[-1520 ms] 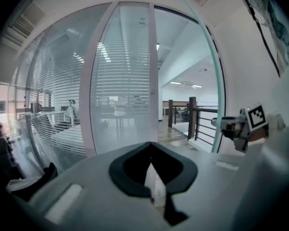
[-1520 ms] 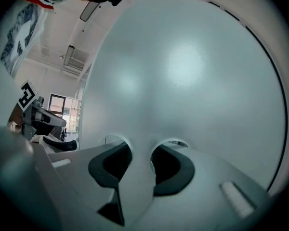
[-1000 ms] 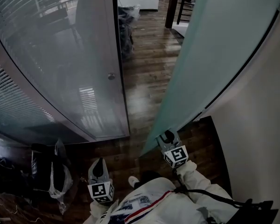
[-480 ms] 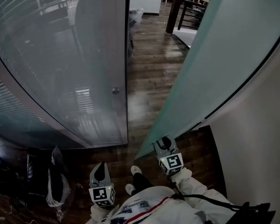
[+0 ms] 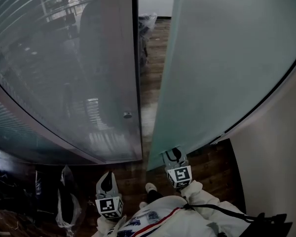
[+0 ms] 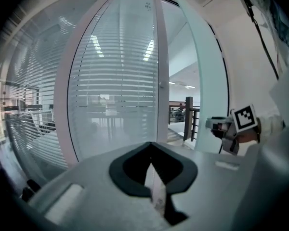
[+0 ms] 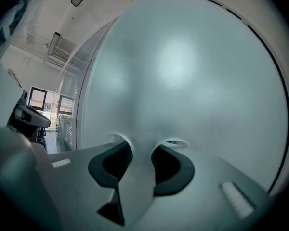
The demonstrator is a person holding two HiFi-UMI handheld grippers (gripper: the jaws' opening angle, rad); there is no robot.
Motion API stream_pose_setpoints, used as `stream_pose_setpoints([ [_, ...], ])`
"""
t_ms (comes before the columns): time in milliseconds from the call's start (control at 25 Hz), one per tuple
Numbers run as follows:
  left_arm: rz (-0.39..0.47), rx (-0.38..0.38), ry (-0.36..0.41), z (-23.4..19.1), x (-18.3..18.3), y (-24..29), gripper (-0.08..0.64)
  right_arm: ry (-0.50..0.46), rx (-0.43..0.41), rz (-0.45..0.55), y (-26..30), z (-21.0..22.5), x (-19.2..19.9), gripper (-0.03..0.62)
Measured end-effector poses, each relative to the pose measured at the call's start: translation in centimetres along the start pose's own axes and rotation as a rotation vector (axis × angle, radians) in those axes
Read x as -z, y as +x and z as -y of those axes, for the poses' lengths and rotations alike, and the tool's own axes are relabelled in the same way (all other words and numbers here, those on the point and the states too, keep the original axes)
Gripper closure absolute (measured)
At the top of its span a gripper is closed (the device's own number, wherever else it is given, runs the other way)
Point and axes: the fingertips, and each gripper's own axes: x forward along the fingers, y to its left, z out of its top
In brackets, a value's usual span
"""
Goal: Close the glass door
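Frosted pale-green glass door (image 5: 222, 58): nearly shut | narrow gap to close beside grey-framed glass panel (image 5: 64, 83) on left | right tool (image 5: 173, 155) clamps door edge | left tool (image 5: 106, 181) closed, empty

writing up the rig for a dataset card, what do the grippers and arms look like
Both the left gripper and right gripper are grey shells with black-padded jaws, each carrying a white cube printed with black square markers. The sleeves are white; a black cord crosses the right one.
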Motion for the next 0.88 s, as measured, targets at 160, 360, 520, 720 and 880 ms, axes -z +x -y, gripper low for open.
stream_pose_setpoints([
  [160, 0.002, -0.004, -0.004, -0.1, -0.2, 1.4, 0.558, -0.002, 0.001, -0.027, 1.8, 0.2, -0.2, 0.462],
  [360, -0.009, -0.025, -0.006, -0.5, -0.6, 3.1, 0.558, -0.003, 0.005, -0.020, 3.7, 0.6, -0.3, 0.462],
  [520, -0.015, -0.036, 0.005, -0.3, -1.3, 5.6, 0.558, 0.009, 0.001, -0.040, 5.5, 0.7, -0.6, 0.462],
  [720, 0.006, -0.055, 0.023, -0.3, -2.7, 6.3, 0.558, 0.000, 0.020, -0.025, 5.8, 0.3, -1.0, 0.462],
  [880, -0.001, -0.046, 0.038, 0.0, -2.7, 7.0, 0.558, -0.006, 0.028, -0.021, 6.1, 0.3, -1.2, 0.462],
])
